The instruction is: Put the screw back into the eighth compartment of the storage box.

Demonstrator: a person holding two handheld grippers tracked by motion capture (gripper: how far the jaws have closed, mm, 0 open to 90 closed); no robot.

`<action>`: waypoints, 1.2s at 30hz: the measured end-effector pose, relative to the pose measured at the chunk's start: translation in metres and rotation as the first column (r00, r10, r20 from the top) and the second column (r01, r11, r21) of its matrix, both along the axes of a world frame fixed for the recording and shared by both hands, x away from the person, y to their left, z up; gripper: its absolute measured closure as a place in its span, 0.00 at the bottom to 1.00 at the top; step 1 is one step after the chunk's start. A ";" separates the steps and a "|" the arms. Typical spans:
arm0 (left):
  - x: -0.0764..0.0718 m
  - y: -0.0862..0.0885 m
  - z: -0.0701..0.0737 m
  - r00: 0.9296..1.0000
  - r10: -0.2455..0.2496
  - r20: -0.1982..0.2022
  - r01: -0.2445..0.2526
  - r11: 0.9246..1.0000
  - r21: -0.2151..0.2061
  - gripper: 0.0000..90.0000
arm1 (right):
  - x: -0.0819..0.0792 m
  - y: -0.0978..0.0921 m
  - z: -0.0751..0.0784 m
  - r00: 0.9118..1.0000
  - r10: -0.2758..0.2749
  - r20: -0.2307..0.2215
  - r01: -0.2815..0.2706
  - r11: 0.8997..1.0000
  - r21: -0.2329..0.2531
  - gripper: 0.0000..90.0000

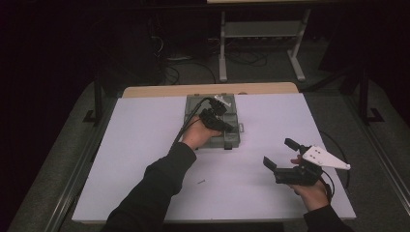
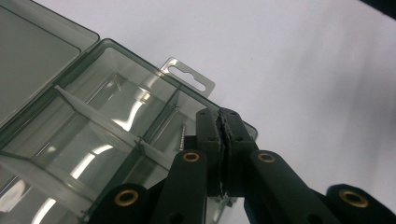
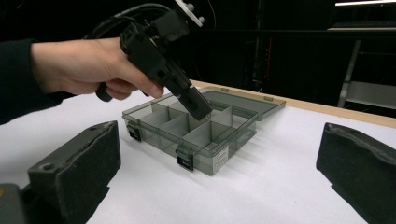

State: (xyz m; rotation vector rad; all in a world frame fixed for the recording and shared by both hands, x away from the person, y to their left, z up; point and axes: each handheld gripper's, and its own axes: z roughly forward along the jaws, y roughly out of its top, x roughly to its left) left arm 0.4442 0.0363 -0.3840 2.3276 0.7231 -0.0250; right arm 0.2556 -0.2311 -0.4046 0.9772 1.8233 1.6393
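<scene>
A smoky clear compartment box (image 1: 227,137) lies open in the middle of the white table, its lid (image 3: 252,101) flat behind it. My left gripper (image 2: 223,120) is shut, and I see nothing between its pads. Its tips dip into a front corner compartment (image 3: 208,122) of the box. A small screw (image 2: 181,138) lies in that compartment just beside the jaws. My right gripper (image 1: 279,152) hovers at the table's right front, open wide with nothing between its fingers (image 3: 79,161), and faces the box (image 3: 219,161).
A small screw (image 1: 201,181) lies loose on the white table (image 1: 145,145) near the front, between the two arms. The box has a hang tab (image 2: 189,78) on one end and latches (image 3: 185,158) on its front wall. A metal frame (image 1: 261,34) stands beyond the table.
</scene>
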 end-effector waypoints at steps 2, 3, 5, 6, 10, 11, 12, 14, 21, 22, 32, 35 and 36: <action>0.002 -0.002 -0.003 1.000 0.006 0.000 -0.006 1.000 0.006 0.98 | 0.000 0.000 0.000 1.000 -0.002 -0.002 0.002 1.000 0.002 0.00; 0.002 -0.003 -0.005 1.000 0.007 -0.003 -0.007 1.000 0.010 0.98 | 0.000 0.000 0.000 1.000 -0.001 -0.001 0.001 1.000 0.002 0.00; 0.004 -0.005 -0.009 1.000 -0.004 0.002 0.004 1.000 0.029 0.97 | 0.000 0.000 0.000 1.000 -0.001 -0.001 0.001 1.000 0.003 0.00; 0.005 -0.006 -0.012 1.000 -0.010 0.000 0.010 0.999 0.044 0.97 | 0.000 0.000 0.000 1.000 -0.001 -0.001 0.001 1.000 0.003 0.00; 0.005 -0.008 -0.016 1.000 -0.011 -0.009 0.012 0.998 0.054 0.97 | 0.000 -0.001 0.000 1.000 0.000 0.000 0.000 1.000 0.005 0.00; 0.005 -0.008 -0.016 1.000 -0.011 -0.009 0.012 0.998 0.054 0.97 | 0.000 -0.001 0.000 1.000 0.000 0.000 0.000 1.000 0.005 0.00; 0.006 -0.008 -0.016 1.000 -0.011 -0.006 0.012 0.998 0.056 0.96 | 0.000 -0.001 0.000 1.000 0.000 -0.002 0.000 1.000 0.005 0.00; 0.006 -0.006 -0.014 1.000 -0.018 0.004 0.017 0.998 0.058 0.87 | 0.000 -0.001 0.000 1.000 0.001 -0.002 -0.001 1.000 0.006 0.00; 0.003 0.007 0.000 1.000 0.021 0.010 -0.021 1.000 -0.013 0.50 | 0.000 -0.001 0.000 1.000 0.000 -0.003 0.001 1.000 0.008 0.00; 0.001 0.009 0.002 1.000 0.020 0.020 -0.020 1.000 -0.020 0.47 | 0.000 -0.001 0.000 1.000 0.000 -0.003 0.000 1.000 0.008 0.00; -0.020 0.039 0.023 0.996 0.015 0.090 -0.008 0.997 -0.074 0.16 | 0.001 0.000 0.000 1.000 0.002 -0.002 -0.002 1.000 0.006 0.00; -0.028 0.047 0.028 0.996 0.011 0.093 -0.003 0.996 -0.085 0.13 | 0.001 0.000 0.000 1.000 0.003 -0.006 -0.003 1.000 0.004 0.00; -0.028 0.047 0.028 0.996 0.011 0.093 -0.003 0.996 -0.085 0.11 | 0.001 0.000 0.000 1.000 0.003 -0.004 -0.003 1.000 0.002 0.00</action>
